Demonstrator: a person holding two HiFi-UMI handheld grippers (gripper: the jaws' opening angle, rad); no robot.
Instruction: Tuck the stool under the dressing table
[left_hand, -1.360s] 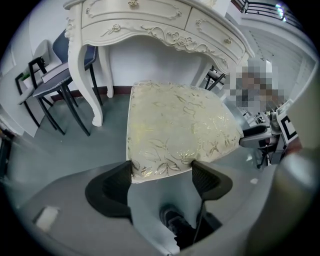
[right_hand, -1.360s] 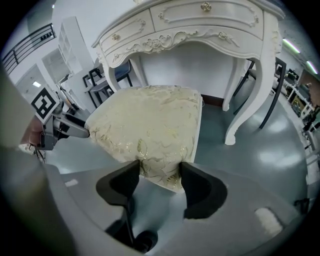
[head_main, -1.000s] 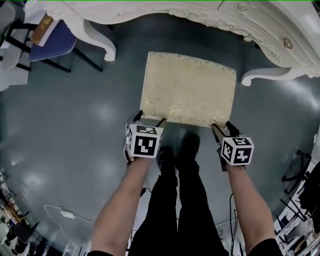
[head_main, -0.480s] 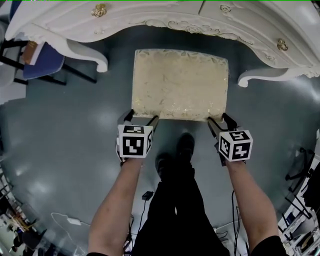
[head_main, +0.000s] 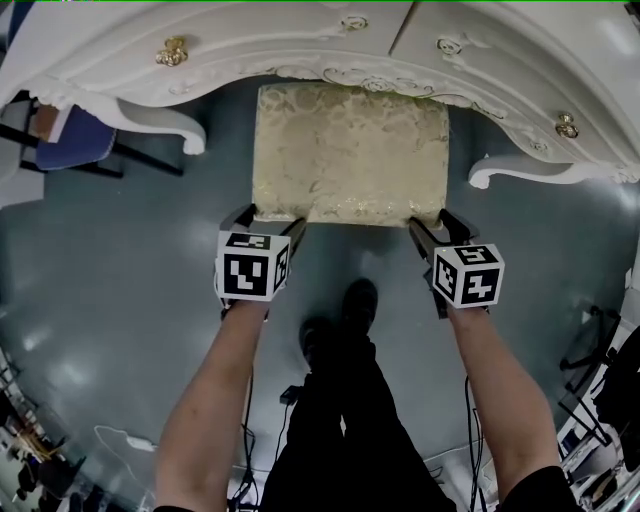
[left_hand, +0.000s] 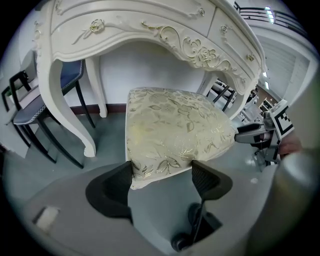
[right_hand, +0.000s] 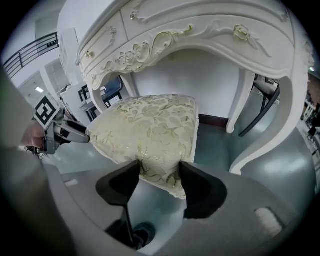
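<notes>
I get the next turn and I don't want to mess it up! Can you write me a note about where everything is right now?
Left gripper: jaws closed on the near left corner of the stool.
Right gripper: jaws closed on the stool's near right corner.
Stool: on the floor between the front legs of the dressing table. Its far edge is just under the table's carved front, and most of the seat sticks out.
Done: stool lined up with the gap and started in.
Left: push it straight in until the seat is under the table, then let go.
</notes>
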